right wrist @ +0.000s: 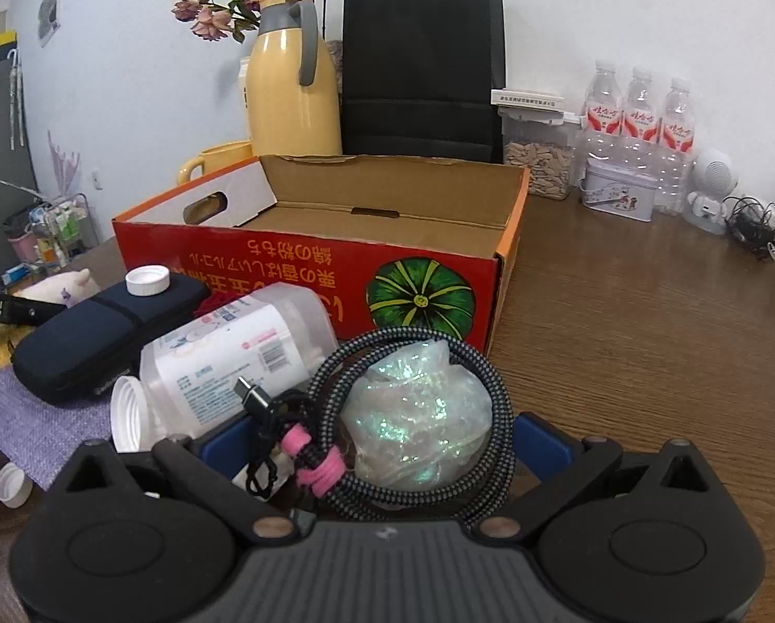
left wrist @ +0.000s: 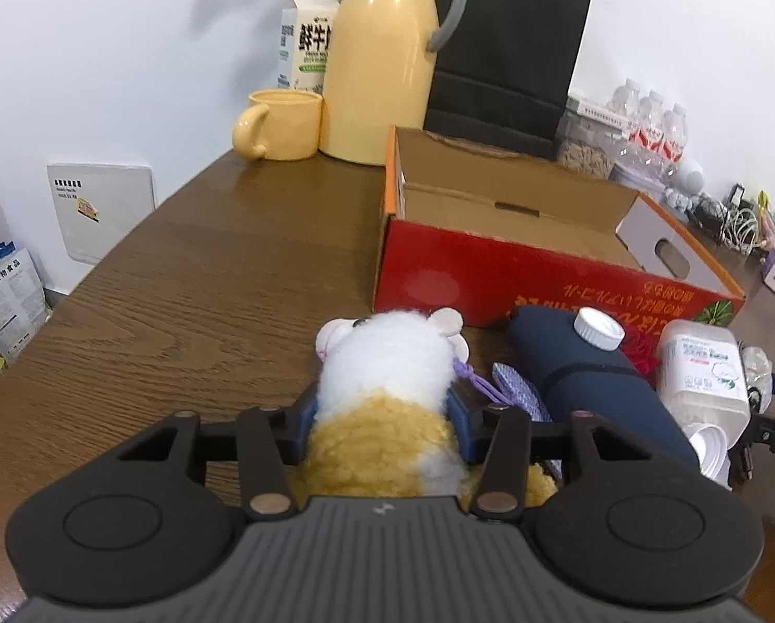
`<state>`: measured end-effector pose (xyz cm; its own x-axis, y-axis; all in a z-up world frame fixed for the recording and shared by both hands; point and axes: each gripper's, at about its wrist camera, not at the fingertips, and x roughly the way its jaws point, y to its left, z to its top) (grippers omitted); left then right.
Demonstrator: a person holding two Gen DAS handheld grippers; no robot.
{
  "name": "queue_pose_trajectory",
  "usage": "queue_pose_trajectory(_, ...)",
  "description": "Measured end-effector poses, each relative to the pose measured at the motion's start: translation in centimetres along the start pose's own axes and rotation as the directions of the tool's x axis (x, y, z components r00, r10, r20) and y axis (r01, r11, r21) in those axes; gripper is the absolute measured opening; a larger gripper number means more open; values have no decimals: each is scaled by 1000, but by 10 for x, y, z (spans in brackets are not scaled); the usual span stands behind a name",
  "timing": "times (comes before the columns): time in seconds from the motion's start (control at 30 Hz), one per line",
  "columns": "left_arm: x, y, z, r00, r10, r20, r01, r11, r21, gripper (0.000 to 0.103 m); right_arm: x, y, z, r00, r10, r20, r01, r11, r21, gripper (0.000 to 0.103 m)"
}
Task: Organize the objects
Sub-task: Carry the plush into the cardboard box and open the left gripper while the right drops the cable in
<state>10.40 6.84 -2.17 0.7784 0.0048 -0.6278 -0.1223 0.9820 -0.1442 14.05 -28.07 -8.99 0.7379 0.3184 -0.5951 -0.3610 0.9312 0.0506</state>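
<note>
A: We are keeping the open red box (left wrist: 517, 259) at twelve o'clock on the desk (left wrist: 205, 270), ready for filling.

B: Our left gripper (left wrist: 385, 415) jaws are squeezing the plush hamster (left wrist: 387, 384). Our right gripper (right wrist: 382, 436) jaws are flanking the coiled cable (right wrist: 413, 415) and shiny bag (right wrist: 418, 431); whether they are gripping, we cannot tell.

A: The navy case (left wrist: 595, 384) and plastic jar (left wrist: 704, 368) are crowding the box front.

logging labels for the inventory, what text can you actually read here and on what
"obot.AI": black left claw arm.
Red cardboard box: Japanese print, upside down, not reliably readable.
Milk carton: large Chinese characters, partly hidden.
Clear jar label, water bottle labels, wall panel sticker: too small.
</note>
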Motion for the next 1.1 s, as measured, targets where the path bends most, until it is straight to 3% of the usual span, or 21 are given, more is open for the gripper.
queue_pose_trajectory(0.57, -37, 9, -4, 998, 28, 61, -26, 999, -27, 48, 12, -21, 3, 996, 93, 0, -93, 995, -20, 103)
queue_pose_trajectory(0.77, -43, 8, -3, 997, 41, 70, -40, 999, -20, 48, 10, -21, 1, 994, 101, -34, -105, 986, -133, 103)
queue_pose_trajectory(0.8, -44, 7, -3, 998, 6, 63, -6, 1000, 9, 48, 11, -22, 1, 993, 107, -41, -112, 982, -152, 103)
queue_pose_trajectory(0.87, -45, 5, -3, 998, 5, 64, -6, 1000, 10, 48, 17, -26, 2, 989, 138, -57, -146, 974, -174, 103)
queue_pose_trajectory(0.97, -46, 2, -3, 998, 6, 63, -7, 1000, 15, 48, 24, -34, 6, 978, 197, -64, -205, 967, -150, 103)
queue_pose_trajectory(1.1, -48, 0, -3, 998, 1, 65, -2, 1000, 25, 49, 24, -36, 4, 977, 209, -50, -214, 969, -124, 102)
